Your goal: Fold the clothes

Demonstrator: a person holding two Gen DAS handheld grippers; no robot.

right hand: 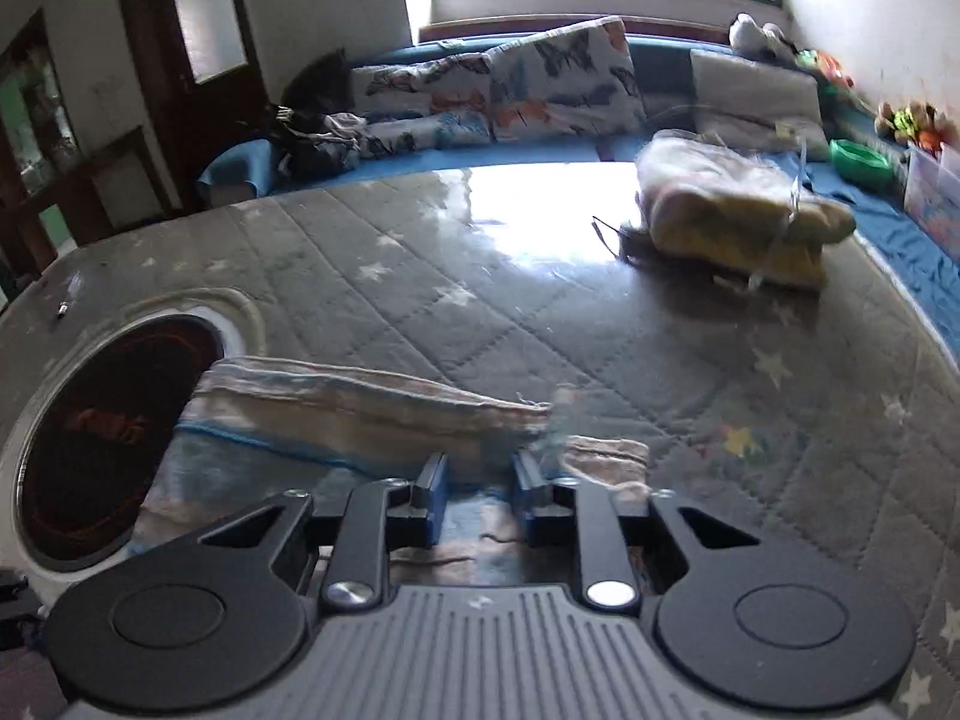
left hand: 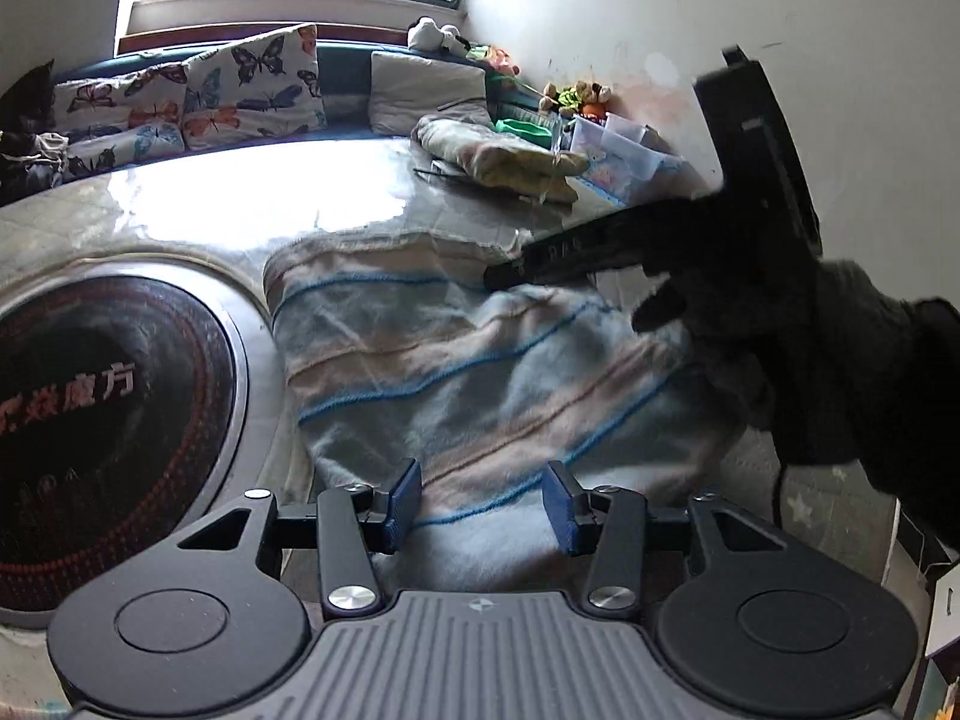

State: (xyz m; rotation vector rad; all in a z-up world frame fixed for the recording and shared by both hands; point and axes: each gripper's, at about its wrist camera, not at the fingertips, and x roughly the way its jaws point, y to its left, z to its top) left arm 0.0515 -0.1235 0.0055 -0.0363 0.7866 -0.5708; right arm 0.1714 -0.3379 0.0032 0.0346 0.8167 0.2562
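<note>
Here we are looking at a wide quilted grey surface (right hand: 468,300) with star prints, where a striped cloth (left hand: 456,372) is lying flat beside a round dark hob (left hand: 90,408), likely spread out so its edges can be reached. The left claw (left hand: 480,501) is hovering over the cloth's near edge, its blue pads apart and gripping nothing. The right claw (right hand: 477,489) is reaching low over the far edge, its pads a little apart; we cannot tell whether cloth is caught between them. The left view is showing the gloved hand (left hand: 780,348) carrying the right claw. Only the right view is showing the far edge doubled into a raised fold, and a bundle (right hand: 732,216) lying well apart.
</note>
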